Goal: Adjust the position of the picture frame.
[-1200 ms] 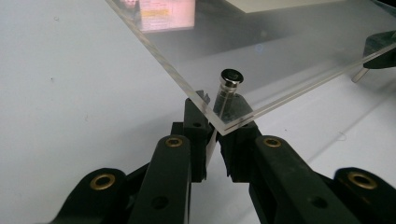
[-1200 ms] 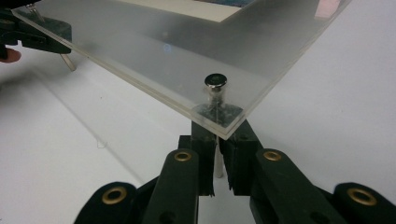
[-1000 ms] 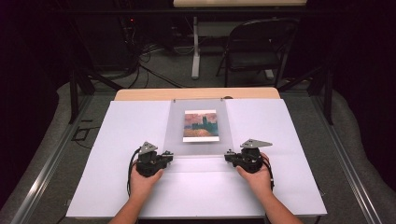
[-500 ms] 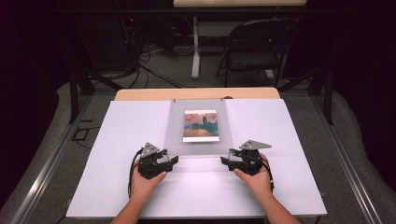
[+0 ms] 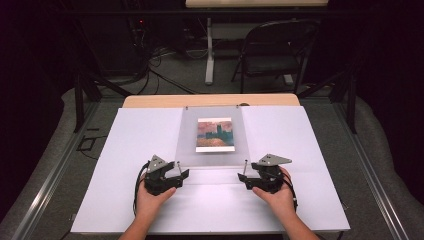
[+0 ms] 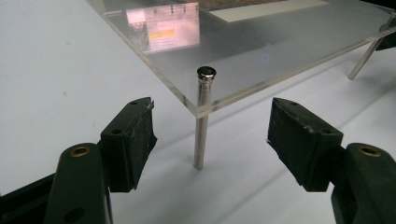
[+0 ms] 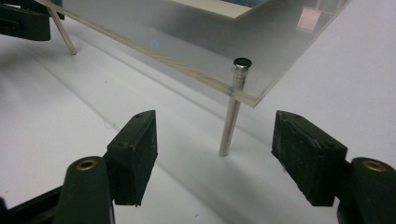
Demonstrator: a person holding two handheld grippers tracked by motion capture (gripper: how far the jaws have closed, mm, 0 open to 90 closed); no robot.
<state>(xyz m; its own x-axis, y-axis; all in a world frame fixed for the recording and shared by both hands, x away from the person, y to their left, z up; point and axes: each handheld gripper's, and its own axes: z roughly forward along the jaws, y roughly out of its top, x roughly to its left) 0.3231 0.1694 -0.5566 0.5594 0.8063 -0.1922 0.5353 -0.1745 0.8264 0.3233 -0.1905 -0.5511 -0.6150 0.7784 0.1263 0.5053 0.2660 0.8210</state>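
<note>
Each claw, left claw and right claw, stands with jaws apart around a metal pin: left pin, right pin. The pins prop the near corners of the acrylic sheet above the white table, likely for lifting. Farther off, a picture lies under the sheet; nothing obstructs.

So the clear sheet sits mid-worktop, running from the far edge toward the middle, propped up on thin pins. A picture card lies under or on it, hard to tell which. Left tongs sit at the sheet's near-left corner, with that corner's pin standing between the spread jaws, not touching either. Right tongs are at the near-right corner, same deal with its pin. A chair stands behind the worktop's far edge, toward the right.
</note>
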